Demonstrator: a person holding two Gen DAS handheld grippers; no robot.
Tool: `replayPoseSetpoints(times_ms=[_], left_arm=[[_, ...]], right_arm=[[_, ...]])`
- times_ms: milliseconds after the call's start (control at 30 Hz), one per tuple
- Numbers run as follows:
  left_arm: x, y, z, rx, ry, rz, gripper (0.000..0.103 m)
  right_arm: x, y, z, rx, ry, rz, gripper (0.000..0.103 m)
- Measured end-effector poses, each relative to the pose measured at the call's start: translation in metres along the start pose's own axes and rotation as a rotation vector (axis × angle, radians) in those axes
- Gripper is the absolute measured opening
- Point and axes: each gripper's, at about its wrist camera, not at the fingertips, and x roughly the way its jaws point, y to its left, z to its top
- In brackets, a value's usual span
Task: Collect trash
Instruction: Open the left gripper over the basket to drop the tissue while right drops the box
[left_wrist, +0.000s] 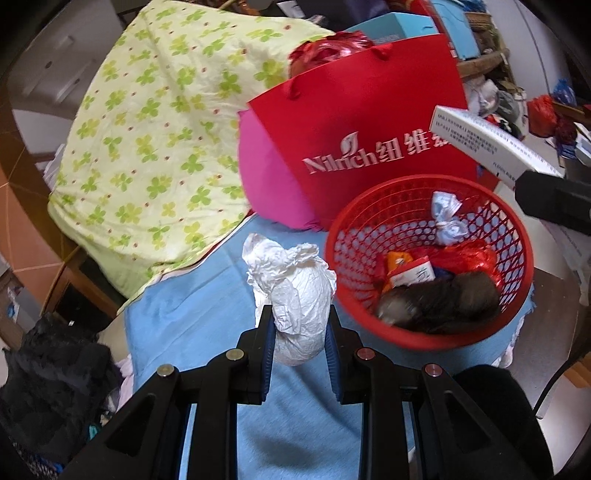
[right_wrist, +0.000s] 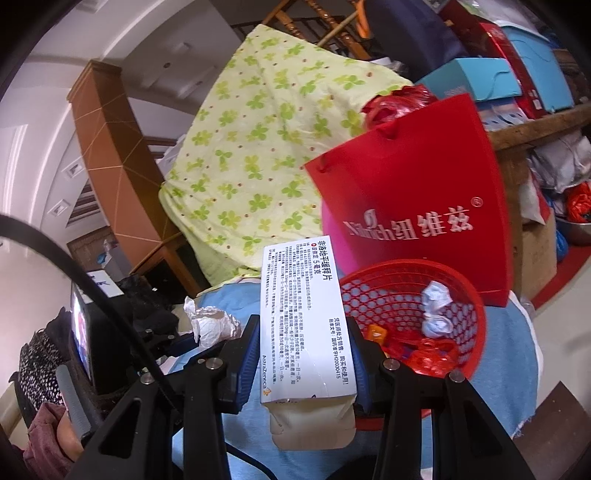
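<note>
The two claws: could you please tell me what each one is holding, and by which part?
Left claw grips the crumpled white tissue wad around its lower half; right claw grips the white medicine box across its long sides.

Crumpled white paper wad (left_wrist: 295, 291), red plastic lattice basket (left_wrist: 424, 334), matt cardboard box (right_wrist: 306, 317)

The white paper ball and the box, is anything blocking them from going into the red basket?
Nothing visible does. The left gripper holds the white paper ball just beside the red basket, and the right gripper holds the medicine box beside its rim. The basket's top is open, with only some trash at the bottom.
</note>
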Motion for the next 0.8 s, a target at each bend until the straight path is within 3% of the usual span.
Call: replayPoseSetpoints(times_ms=[400, 800], left_arm=[[0.019, -0.016, 0.030, 0.014, -0.020, -0.110, 0.028], [0.051, -0.025, 0.047, 0.011, -0.022, -0.214, 0.028]], right_arm=[[0.000, -0.040, 0.007, 0.072, -0.011, -0.088, 0.046], [0.029, -0.059, 0.013, 0.096, 0.020, -0.117, 0.047]])
